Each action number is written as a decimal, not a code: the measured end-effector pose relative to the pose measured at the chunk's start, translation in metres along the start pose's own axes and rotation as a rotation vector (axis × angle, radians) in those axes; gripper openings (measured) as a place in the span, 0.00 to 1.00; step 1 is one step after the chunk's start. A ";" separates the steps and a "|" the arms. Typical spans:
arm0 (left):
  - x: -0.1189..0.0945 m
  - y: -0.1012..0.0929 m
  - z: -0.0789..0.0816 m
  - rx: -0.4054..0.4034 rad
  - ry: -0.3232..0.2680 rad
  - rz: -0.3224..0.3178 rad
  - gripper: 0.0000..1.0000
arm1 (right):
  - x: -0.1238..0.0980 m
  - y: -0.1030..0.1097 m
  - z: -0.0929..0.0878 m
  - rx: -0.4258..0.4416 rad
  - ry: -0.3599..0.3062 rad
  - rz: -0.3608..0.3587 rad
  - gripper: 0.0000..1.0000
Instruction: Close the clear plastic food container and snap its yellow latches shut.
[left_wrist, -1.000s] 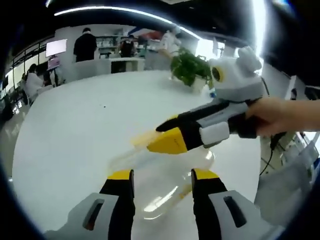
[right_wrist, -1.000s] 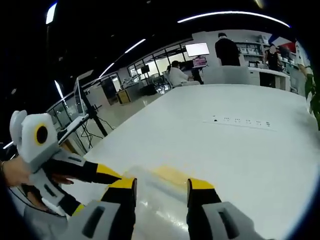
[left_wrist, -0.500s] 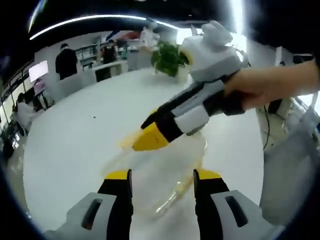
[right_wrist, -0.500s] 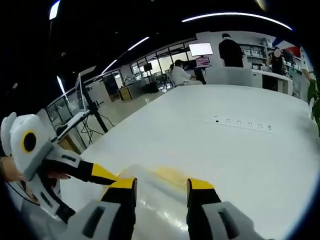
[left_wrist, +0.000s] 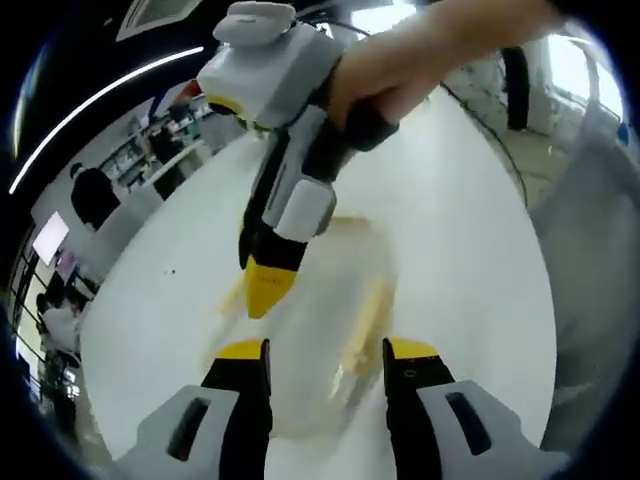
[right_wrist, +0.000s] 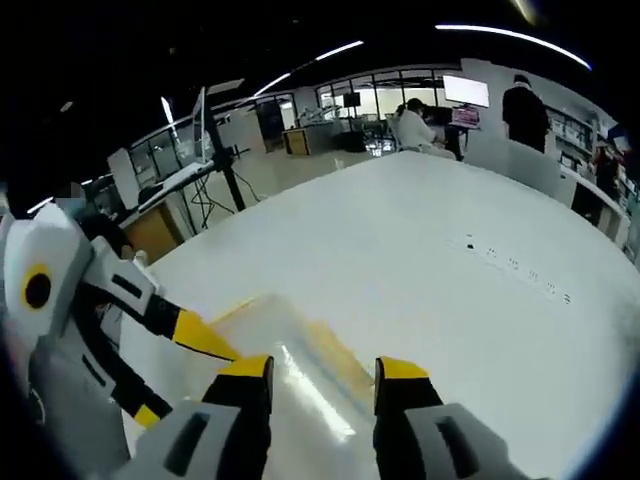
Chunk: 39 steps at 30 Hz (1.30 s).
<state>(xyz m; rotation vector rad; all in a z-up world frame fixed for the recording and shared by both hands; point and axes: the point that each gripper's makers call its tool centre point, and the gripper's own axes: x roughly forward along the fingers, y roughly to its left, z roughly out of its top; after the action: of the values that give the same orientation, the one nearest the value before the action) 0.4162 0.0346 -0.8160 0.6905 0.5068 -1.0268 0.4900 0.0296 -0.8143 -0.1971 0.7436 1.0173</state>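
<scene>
Landmark: clear plastic food container (left_wrist: 325, 330), lying on the white table (left_wrist: 470, 230). In the left gripper view it sits just ahead of the left gripper (left_wrist: 325, 365), partly between its two yellow-tipped jaws, which are spread apart and hold nothing. Yellow latch (left_wrist: 365, 318) runs along the container's right edge; a second yellow latch (left_wrist: 232, 296) shows at its left edge, blurred.

Right gripper (left_wrist: 266, 287) comes down from above the container, held by a hand (left_wrist: 420, 55); its yellow tip sits over the container's left part. Contact with the lid cannot be judged.

In the right gripper view the container (right_wrist: 300, 370) lies between and just past the right gripper (right_wrist: 322, 368), whose jaws are parted and empty. A yellow latch (right_wrist: 340, 352) runs along the container's far side. The left gripper (right_wrist: 170, 360) enters from the left of the container, one yellow tip touching or just beside its near-left edge.

No brand, label or writing readable on the container or grippers. A row of small dark marks (right_wrist: 515, 270) on the table well beyond the container, too small to read. People (right_wrist: 525, 105) and a lit screen (right_wrist: 465, 90) far behind it.
</scene>
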 end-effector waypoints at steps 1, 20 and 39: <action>0.001 0.001 -0.001 0.018 0.002 0.001 0.42 | 0.001 0.002 0.000 -0.003 0.008 0.029 0.39; 0.006 0.002 0.001 0.039 -0.011 -0.005 0.43 | 0.005 0.009 -0.009 -0.144 0.432 0.362 0.32; 0.016 -0.003 0.000 0.073 0.036 0.024 0.38 | 0.008 0.020 -0.018 -0.160 0.612 0.458 0.28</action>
<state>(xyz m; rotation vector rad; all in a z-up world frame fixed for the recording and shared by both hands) 0.4202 0.0240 -0.8272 0.7793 0.4930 -1.0153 0.4675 0.0369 -0.8291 -0.5062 1.3011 1.4777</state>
